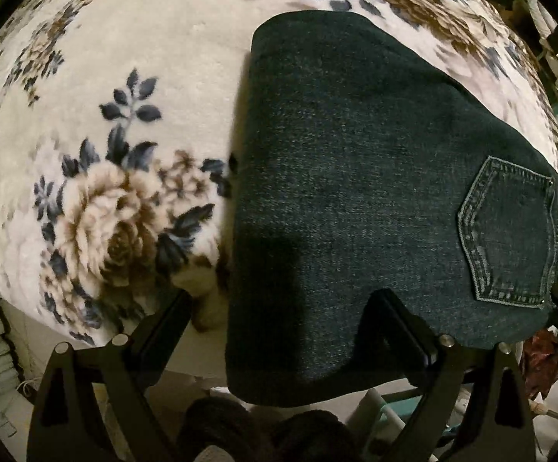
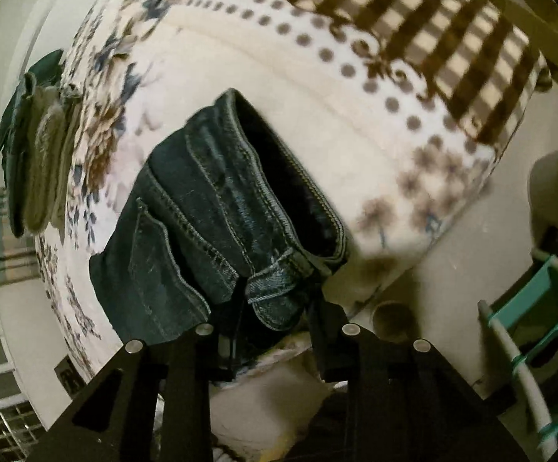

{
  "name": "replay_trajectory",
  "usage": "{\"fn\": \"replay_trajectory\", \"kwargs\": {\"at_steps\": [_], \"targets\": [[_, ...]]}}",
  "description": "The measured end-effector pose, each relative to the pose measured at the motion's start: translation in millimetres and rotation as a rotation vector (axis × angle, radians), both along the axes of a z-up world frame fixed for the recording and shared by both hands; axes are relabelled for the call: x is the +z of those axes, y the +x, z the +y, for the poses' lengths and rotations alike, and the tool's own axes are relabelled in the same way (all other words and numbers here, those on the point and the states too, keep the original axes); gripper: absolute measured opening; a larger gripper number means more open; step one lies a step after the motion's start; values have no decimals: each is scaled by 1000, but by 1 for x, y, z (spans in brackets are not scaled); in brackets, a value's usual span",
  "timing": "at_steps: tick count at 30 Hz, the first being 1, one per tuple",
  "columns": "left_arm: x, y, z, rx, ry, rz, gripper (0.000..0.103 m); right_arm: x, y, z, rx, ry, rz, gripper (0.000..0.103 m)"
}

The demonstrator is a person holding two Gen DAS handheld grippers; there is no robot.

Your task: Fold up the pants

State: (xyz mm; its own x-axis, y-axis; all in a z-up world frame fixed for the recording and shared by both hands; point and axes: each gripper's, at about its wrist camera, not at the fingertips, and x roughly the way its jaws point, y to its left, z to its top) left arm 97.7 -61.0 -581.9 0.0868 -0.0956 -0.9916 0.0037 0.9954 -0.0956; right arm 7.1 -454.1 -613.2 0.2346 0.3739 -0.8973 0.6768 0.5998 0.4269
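Folded jeans (image 1: 356, 192) on floral fleece blanket (image 1: 124, 77); checked border (image 2: 413, 38).

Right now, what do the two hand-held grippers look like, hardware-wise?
Both match: the left hand-held gripper and the right hand-held gripper are matte black, with two flat, tapering fingers on triangular cut-out brackets, each bracket fixed by round silver fasteners. No cables, markings or sleeves show.

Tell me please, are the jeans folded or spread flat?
Folded: the jeans form a compact block on the blanket, with layers stacked at the waistband.
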Motion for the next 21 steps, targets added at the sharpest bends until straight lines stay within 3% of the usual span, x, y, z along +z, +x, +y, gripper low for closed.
{"fn": "replay_trajectory", "kwargs": {"at_steps": [4, 7, 11, 16, 19, 21], "targets": [[-10, 2, 10, -2, -15, 3, 99, -21, -6, -8, 11, -3, 60, 30], [-12, 1, 11, 6, -20, 7, 99, -34, 0, -7, 11, 13, 85, 37], [-6, 1, 22, 59, -92, 18, 98, -26, -7, -12, 0, 132, 0, 73], [-21, 11, 43, 142, -246, 44, 98, -37, -25, 1, 32, 253, -57, 84], [-33, 17, 48, 153, -319, 42, 98, -61, -25, 11, -7, 315, -108, 84], [-38, 19, 48, 157, -342, 37, 99, -71, -24, 15, -43, 327, -156, 90]]}}
